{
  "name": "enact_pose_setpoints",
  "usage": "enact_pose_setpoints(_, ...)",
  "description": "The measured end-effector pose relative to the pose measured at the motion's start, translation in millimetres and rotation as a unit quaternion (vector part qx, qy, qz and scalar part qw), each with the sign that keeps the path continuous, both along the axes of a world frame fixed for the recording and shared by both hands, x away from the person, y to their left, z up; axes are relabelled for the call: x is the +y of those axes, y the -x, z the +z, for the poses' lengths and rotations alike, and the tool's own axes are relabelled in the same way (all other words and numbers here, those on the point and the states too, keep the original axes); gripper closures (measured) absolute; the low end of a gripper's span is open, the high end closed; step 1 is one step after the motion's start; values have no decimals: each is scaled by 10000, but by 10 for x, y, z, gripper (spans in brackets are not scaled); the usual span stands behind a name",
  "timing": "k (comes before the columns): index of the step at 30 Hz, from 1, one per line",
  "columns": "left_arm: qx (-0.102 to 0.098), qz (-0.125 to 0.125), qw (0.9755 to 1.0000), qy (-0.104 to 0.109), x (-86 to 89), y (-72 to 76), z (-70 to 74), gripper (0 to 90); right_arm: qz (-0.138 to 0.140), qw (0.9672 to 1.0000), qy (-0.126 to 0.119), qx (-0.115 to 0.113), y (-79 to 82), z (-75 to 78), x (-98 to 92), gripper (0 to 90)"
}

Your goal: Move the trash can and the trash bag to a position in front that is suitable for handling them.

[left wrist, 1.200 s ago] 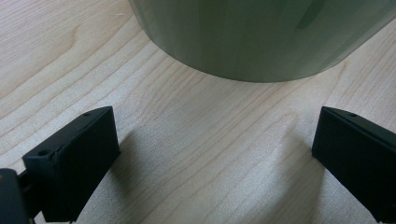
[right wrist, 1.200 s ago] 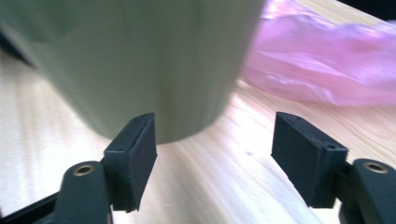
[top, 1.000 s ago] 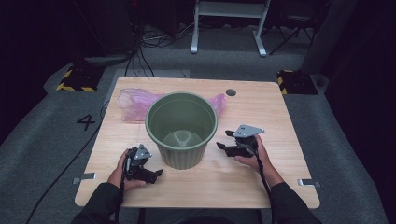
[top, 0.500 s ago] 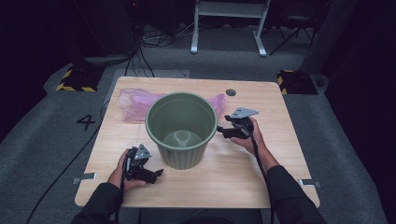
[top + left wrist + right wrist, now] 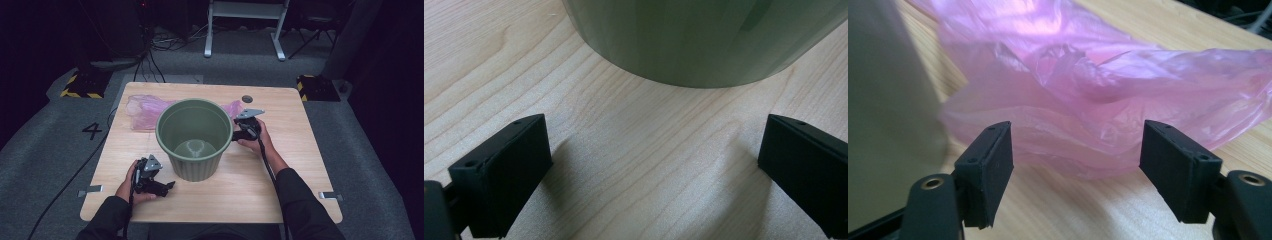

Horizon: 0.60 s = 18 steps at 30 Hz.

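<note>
A green bucket stands upright in the middle of the table. Behind it lies a pink bag, spread flat on the wood, with one end showing past the right side of the bucket.

The right gripper is held beside the bucket, near its rim on the right, and points toward that end of the bag. In the right gripper view its jaws stand wide apart and have just been opening; the crumpled pink bag lies just ahead of them, and nothing is pressed between the pads. The front fold of the bag seems to reach close to the jaw tips, but the view is too flat to tell if it touches them.

The left gripper rests low on the table at the front left of the bucket. In the left gripper view its jaws are released too, with bare wood between them and the bucket wall just ahead, apart from them.
</note>
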<state>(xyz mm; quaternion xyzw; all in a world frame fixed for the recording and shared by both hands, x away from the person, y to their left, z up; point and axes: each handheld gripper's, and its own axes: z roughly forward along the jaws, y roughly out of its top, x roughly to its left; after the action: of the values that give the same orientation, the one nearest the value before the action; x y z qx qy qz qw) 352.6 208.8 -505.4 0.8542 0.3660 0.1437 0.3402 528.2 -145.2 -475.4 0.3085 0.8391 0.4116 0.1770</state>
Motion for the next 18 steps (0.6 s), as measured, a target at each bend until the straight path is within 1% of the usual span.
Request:
enact_pose_setpoints(1, 0, 6, 10000, 2, -2, 1, 0, 5, 23, 10000, 28, 56, -20, -17, 21, 298)
enact_pose_setpoints(2, 35, 7, 10000, 21, -4, 3, 0, 5, 19, 9999, 53, 85, -38, -29, 45, 298)
enact_pose_setpoints(3, 22, -2, 10000, 3, -2, 1, 1, 5, 12, 9999, 62, 91, -54, -36, 62, 310)
enact_pose_setpoints(4, 20, -18, 10000, -10, -3, 1, 3, 5, 24, 9999, -8, 106, -63, -45, 78, 337)
enact_pose_setpoints(5, 34, -15, 10000, 13, -8, 2, 1, 5, 32, 9999, -11, 108, -71, -57, 95, 357)
enact_pose_setpoints(7, 24, -16, 10000, 16, -18, 1, -1, 4, 70, 9998, 39, 163, -83, -90, 122, 432)
enact_pose_setpoints(8, 31, -17, 10000, 24, -24, 1, -1, 3, 92, 9997, 106, 180, -88, -112, 139, 474)
enact_pose_setpoints(9, 26, -30, 10000, -3, -25, -2, 3, 3, 93, 9996, 174, 211, -96, -135, 153, 566)
enact_pose_setpoints(10, 31, -25, 10000, 2, -29, -1, 3, 3, 110, 9992, 258, 275, -109, -162, 165, 627)
enact_pose_setpoints(12, 29, -13, 10000, -1, -34, 0, 3, 3, 148, 9987, 381, 309, -115, -188, 181, 724)
enact_pose_setpoints(13, 8, 1, 10000, 4, -38, 1, 0, 3, 117, 9985, 438, 315, -119, -198, 185, 759)
enact_pose_setpoints(15, 27, 4, 10000, 7, -41, 3, 2, 3, 183, 9984, 379, 384, -127, -209, 173, 832)
enact_pose_setpoints(18, 28, 20, 10000, -3, -45, 5, 3, 3, 168, 9981, 384, 446, -126, -199, 142, 862)
